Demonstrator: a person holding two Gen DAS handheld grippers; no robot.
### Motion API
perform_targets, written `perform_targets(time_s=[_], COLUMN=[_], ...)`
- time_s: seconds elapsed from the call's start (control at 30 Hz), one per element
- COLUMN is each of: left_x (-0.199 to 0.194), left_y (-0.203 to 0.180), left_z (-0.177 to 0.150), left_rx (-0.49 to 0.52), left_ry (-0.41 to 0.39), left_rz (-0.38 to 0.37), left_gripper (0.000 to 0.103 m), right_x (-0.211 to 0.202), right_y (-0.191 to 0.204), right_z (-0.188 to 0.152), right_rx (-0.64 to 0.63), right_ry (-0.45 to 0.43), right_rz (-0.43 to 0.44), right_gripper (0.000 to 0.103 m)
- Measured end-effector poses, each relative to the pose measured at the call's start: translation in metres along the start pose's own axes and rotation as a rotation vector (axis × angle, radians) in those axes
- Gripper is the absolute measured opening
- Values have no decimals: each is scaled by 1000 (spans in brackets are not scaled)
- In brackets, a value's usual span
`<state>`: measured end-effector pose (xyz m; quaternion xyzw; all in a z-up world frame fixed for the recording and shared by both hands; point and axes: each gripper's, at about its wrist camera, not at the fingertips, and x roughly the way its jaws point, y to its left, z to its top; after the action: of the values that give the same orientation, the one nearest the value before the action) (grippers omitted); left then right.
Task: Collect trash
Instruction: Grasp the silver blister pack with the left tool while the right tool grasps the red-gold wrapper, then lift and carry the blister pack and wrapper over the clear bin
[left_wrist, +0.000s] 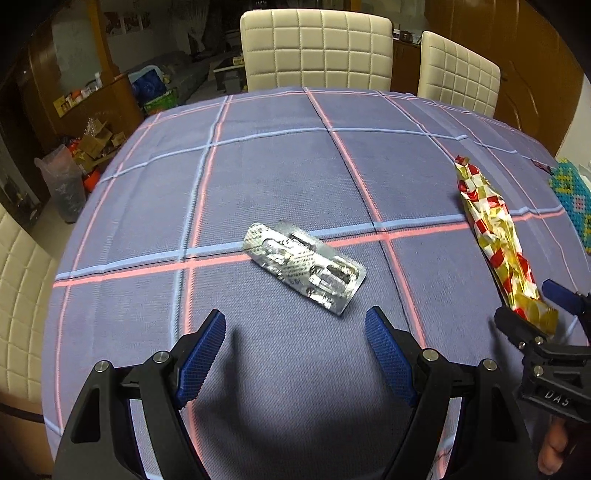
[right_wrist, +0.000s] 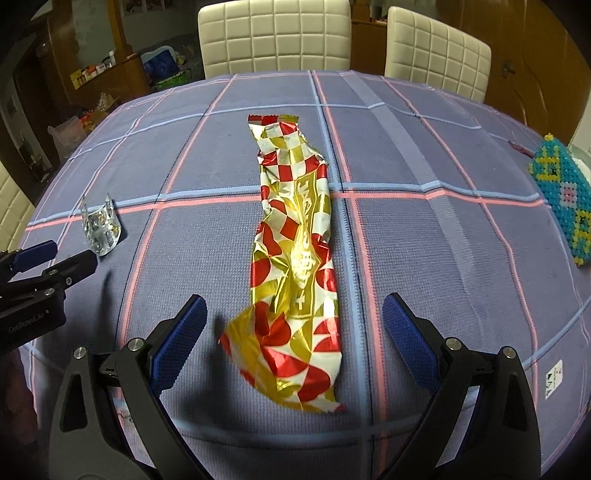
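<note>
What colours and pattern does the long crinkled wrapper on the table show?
Red, white and gold checks on shiny foil wrapper; clearest in the right wrist view.

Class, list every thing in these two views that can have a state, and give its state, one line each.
Left gripper: open, empty, just short of the blister pack.
Right gripper: open, fingers either side of the wrapper's near end, not gripping.
Blister pack: lying flat on the tablecloth, ungrasped.
Wrapper: crumpled, lying lengthwise on the cloth.
Tablecloth: spread over the table.
Beaded mat: lying at the table's edge.

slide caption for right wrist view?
Open right claw straddling crumpled red-gold-white foil wrapper on purple checked tablecloth.
</note>
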<state>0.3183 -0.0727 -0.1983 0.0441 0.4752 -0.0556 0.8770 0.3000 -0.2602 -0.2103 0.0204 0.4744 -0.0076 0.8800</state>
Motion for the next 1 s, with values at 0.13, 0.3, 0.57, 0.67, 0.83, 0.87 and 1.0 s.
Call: perform_targets(time_s=[0.13, 0.3, 0.57, 0.67, 0.83, 0.87, 1.0], left_x=[7, 18, 26, 25, 19, 17, 5], left_y=[-7, -4, -1, 0, -1, -1, 1], left_z=[8, 17, 20, 20, 16, 16, 11], left_rx=[31, 43, 81, 76, 73, 75, 68], left_ry=[-4, -3, -43, -50, -62, -68, -85], left_rz=[5, 11, -8, -18, -17, -7, -4], left_gripper=[76, 76, 76, 75, 69, 69, 69], right_x=[7, 11, 10, 7, 2, 0, -5], right_y=[2, 4, 11, 17, 27, 28, 32], right_z=[4, 7, 11, 10, 3, 1, -4], right_rx=[3, -5, -27, -43, -79, -83, -95], right_ry=[20, 21, -19, -29, -46, -48, -52], right_rz=[15, 13, -7, 0, -4, 3, 21], right_gripper=[91, 90, 58, 39, 30, 29, 25])
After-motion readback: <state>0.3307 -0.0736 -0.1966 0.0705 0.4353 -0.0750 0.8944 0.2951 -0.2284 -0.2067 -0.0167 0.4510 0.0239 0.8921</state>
